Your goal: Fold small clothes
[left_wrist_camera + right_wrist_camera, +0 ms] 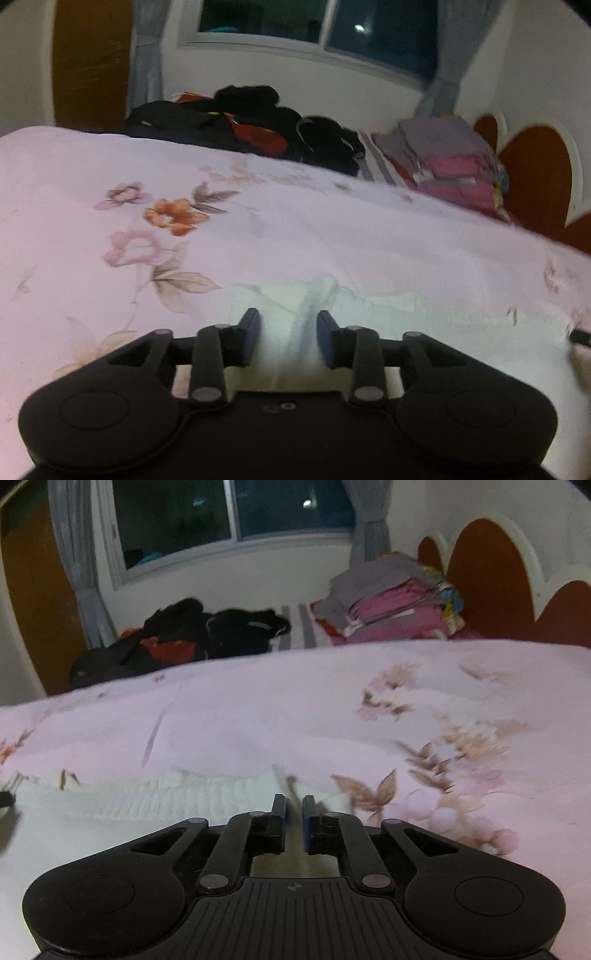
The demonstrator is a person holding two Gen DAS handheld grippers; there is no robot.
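The left gripper (288, 338) stands part open over a raised fold of the white garment (295, 317), pads apart from it. To its right, the right gripper (293, 821) is nearly closed at the garment's ribbed edge (166, 794); whether it pinches cloth, I cannot tell. The garment lies near on the floral bedspread (295, 221). Judged: a fold just laid; next calls for regripping the edges.

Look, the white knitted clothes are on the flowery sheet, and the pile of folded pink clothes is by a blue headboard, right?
Nearly. The headboard is reddish-brown with white trim, not blue; the right wrist view shows it plainly. The rest holds: the white knitted garment lies on the flowery sheet, and the folded pink pile sits beside that headboard.
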